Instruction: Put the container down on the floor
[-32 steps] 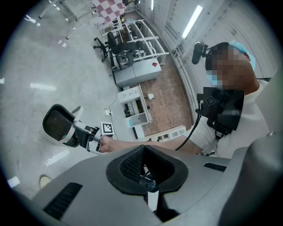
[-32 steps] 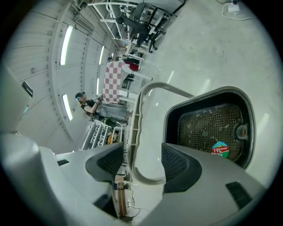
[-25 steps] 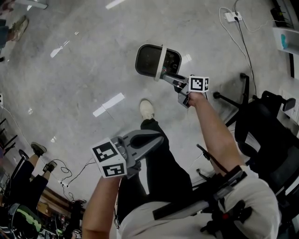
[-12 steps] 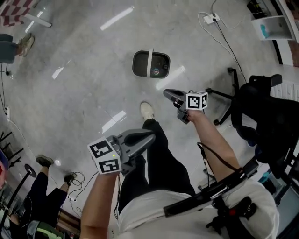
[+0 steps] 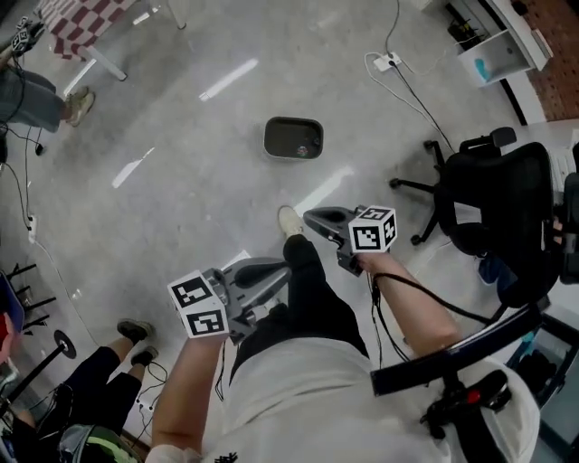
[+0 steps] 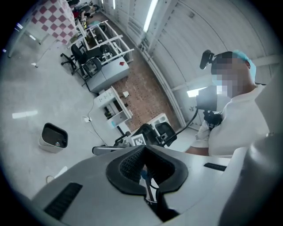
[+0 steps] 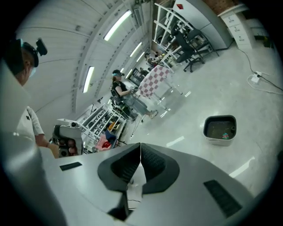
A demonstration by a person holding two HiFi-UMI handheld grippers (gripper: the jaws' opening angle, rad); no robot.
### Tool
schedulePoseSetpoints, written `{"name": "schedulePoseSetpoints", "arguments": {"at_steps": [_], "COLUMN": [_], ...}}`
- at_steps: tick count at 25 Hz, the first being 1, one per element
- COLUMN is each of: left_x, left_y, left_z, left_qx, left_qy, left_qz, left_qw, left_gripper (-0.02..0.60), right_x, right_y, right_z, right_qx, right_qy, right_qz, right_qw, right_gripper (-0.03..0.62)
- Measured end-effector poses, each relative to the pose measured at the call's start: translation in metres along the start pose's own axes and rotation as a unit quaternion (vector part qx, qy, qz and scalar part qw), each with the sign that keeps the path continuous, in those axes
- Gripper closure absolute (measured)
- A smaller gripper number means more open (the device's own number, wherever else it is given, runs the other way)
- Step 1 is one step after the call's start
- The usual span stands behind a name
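Note:
The container [image 5: 293, 138] is a dark rectangular tub with a pale rim. It stands by itself on the grey floor, and small items lie in its bottom. It also shows in the left gripper view [image 6: 54, 137] and the right gripper view [image 7: 220, 128]. My right gripper [image 5: 308, 215] hangs well short of it, near my foot, shut with nothing between its jaws [image 7: 140, 145]. My left gripper [image 5: 288, 269] is held lower at my thigh, its jaws [image 6: 145, 146] also shut and empty.
A black office chair [image 5: 493, 203] stands at the right. A power strip with cables [image 5: 387, 61] lies beyond the container. My shoe [image 5: 289, 220] is on the floor below the container. Another person's legs [image 5: 99, 389] are at the bottom left, and a checked table [image 5: 81, 23] at the top left.
The right gripper left the container's upright handle, drew back toward me and shut. The handle has dropped down. The head view rose, so the container looks smaller and farther.

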State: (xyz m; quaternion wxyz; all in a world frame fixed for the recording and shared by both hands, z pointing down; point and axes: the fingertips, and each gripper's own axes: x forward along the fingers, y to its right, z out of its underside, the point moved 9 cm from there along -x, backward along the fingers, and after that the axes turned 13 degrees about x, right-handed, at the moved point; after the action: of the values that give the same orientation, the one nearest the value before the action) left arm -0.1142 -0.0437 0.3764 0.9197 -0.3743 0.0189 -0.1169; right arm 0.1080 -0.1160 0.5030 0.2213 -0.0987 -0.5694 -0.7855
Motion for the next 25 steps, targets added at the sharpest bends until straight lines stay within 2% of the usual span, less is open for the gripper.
{"name": "schedulePoseSetpoints", "arguments": {"at_steps": [5, 13, 17, 25], "left_x": [-0.023, -0.047, -0.054, -0.085], "left_y": [0.059, 0.124, 0.152, 0.181], "left_z": [0.008, 0.009, 0.014, 0.009], "left_qx": [0.012, 0.054, 0.067, 0.107], "left_qy": [0.009, 0.019, 0.023, 0.038], "left_qz": [0.005, 0.005, 0.007, -0.016], "left_qw": [0.9999, 0.9983, 0.9974, 0.9934], "left_gripper": [0.571, 0.571, 0.571, 0.571], "right_x": [-0.025, -0.05, -0.062, -0.076], "right_y": [-0.086, -0.186, -0.217, -0.264], "right_z": [0.025, 0.058, 0.076, 0.1], "right_qx": [-0.053, -0.128, -0.144, -0.184], "right_qy": [-0.003, 0.006, 0.014, 0.031], "right_qz": [-0.017, -0.043, -0.05, -0.053], "right_qw": [0.998, 0.991, 0.988, 0.981], "right_gripper": [0.577, 0.577, 0.577, 0.577]}}
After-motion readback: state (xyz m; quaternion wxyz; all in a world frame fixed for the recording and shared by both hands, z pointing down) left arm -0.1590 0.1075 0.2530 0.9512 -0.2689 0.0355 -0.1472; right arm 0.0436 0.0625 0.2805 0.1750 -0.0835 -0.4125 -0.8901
